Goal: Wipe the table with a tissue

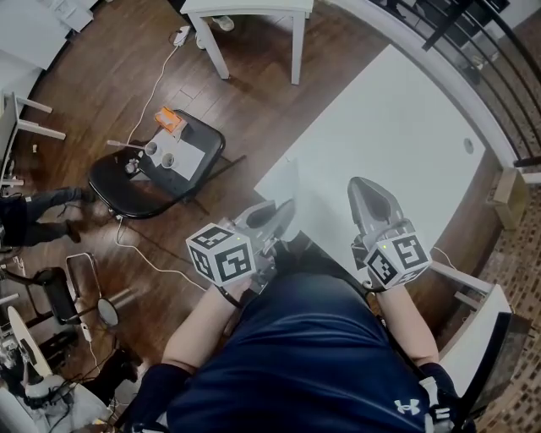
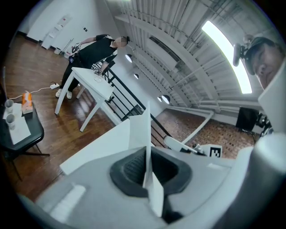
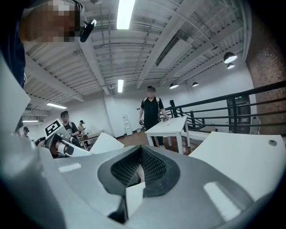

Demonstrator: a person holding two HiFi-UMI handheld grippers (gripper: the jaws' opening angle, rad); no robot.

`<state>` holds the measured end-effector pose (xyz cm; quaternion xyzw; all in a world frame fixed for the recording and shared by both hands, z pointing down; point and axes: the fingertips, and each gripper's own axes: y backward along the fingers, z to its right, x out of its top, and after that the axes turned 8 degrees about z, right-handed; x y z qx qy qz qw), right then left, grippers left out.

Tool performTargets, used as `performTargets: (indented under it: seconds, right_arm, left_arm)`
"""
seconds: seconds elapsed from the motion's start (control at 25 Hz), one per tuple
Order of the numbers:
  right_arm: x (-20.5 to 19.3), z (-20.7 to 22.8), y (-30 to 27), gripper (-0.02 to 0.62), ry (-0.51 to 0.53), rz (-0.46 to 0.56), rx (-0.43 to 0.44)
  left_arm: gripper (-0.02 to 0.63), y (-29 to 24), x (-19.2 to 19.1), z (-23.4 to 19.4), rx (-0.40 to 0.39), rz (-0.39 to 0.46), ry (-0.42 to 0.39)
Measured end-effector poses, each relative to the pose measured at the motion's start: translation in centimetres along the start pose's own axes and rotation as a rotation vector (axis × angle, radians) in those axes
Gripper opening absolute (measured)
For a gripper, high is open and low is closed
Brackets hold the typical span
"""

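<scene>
A white tissue (image 1: 286, 179) stands up from my left gripper (image 1: 283, 211), which is shut on it just off the near left corner of the white table (image 1: 397, 118). In the left gripper view the tissue (image 2: 139, 129) rises as a thin sheet out of the closed jaws of that gripper (image 2: 146, 172), with the table (image 2: 96, 150) behind it. My right gripper (image 1: 363, 188) hovers over the table's near edge, jaws together. In the right gripper view this gripper (image 3: 140, 167) is shut with nothing reaching past its tips; the tissue (image 3: 105, 144) shows at the left.
A black chair (image 1: 110, 182) with cups and an orange box stands on the wooden floor at the left, cables around it. A second white table (image 1: 254, 8) is farther off. A railing (image 1: 473, 51) runs behind the table. People stand in the background (image 3: 152, 112).
</scene>
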<state>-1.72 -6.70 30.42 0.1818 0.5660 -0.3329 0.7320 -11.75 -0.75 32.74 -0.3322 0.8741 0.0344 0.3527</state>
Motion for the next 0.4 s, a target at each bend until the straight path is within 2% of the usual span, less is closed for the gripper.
performTargets:
  seconds: [0.4]
  right_arm:
    - [0.06,0.21,0.92,0.011,-0.015,0.007,0.005]
  left_arm:
    - [0.005,-0.13,-0.35,0.94,0.0,0.006,-0.001]
